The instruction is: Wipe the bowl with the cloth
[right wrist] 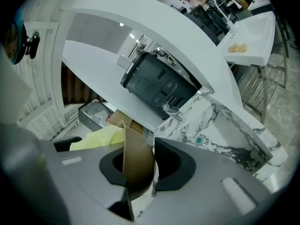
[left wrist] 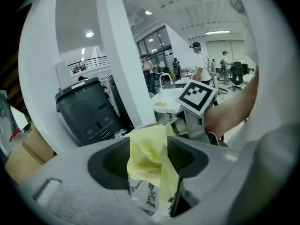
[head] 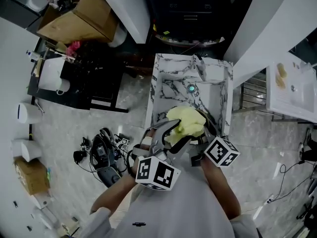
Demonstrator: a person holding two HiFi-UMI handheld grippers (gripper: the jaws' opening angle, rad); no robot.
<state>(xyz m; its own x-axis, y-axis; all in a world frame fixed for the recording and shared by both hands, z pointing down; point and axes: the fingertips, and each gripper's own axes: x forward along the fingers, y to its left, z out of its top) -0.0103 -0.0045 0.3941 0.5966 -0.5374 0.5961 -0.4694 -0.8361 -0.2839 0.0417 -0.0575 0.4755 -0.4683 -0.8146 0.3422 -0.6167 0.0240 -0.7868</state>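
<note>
A yellow cloth is bunched over the front of the marbled sink. In the left gripper view the cloth hangs between the jaws of my left gripper, which stand wide apart and open, not pressing on it. A brown bowl stands on edge in my right gripper, which is shut on its rim. The cloth lies against the bowl's left side. In the head view both grippers meet at the cloth, and the bowl is mostly hidden beneath it.
The sink has a drain and a faucet at its back. A black appliance stands behind it. Cables lie on the floor at left, near cardboard boxes. A white basin is at right.
</note>
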